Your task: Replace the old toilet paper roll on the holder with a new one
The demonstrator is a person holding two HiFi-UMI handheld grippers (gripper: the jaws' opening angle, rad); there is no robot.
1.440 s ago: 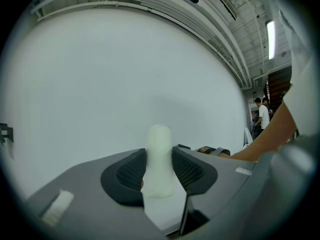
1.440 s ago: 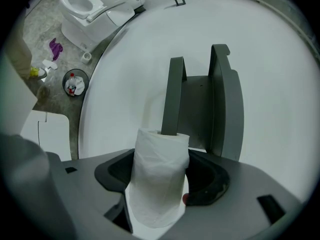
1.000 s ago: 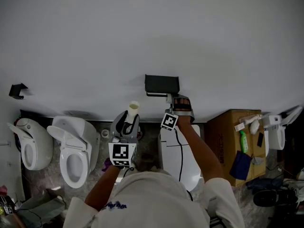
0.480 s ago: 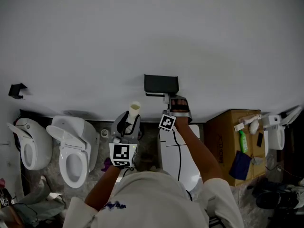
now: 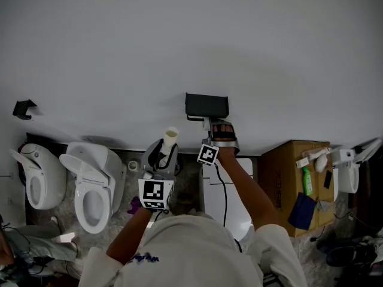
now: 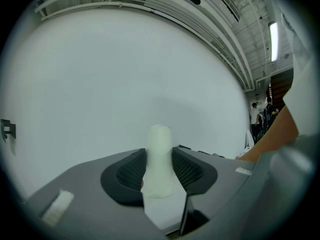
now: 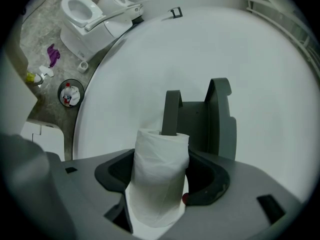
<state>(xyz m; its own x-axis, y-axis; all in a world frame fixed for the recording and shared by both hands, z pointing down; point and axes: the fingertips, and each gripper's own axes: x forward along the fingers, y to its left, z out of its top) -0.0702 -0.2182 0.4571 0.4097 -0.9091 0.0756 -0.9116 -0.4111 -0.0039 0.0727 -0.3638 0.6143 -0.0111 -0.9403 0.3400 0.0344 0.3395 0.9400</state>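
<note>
I judged the job a little past halfway. My left gripper [image 6: 159,168] was pinching the old roll [image 6: 160,151], by the look of it a bare, pale, narrow tube with no paper left on it. The jaws pressed on its lower part from both sides and the rest stood out beyond the pads. It was clear of the holder, held out beside it and short of the wall [image 5: 191,46], so I took the removal as finished.

My right gripper [image 7: 162,178] was clamped on the new roll [image 7: 159,184], a full white one gripped across its body, its open end pointing ahead to the holder [image 7: 207,119]. That dark bracket hung on the wall near the wall's lower edge, above the floor line. It looked empty, with its flap raised and its upright bar [image 7: 172,111] bare. From the right gripper view, the bar's tip met the far rim of the new roll. I could not tell whether it had entered the core or only stood just behind it.

What I reckoned was left: line the core up with the bar, push the roll fully on, spread the right jaws to let it go, then put the old tube somewhere out of the way.
</note>
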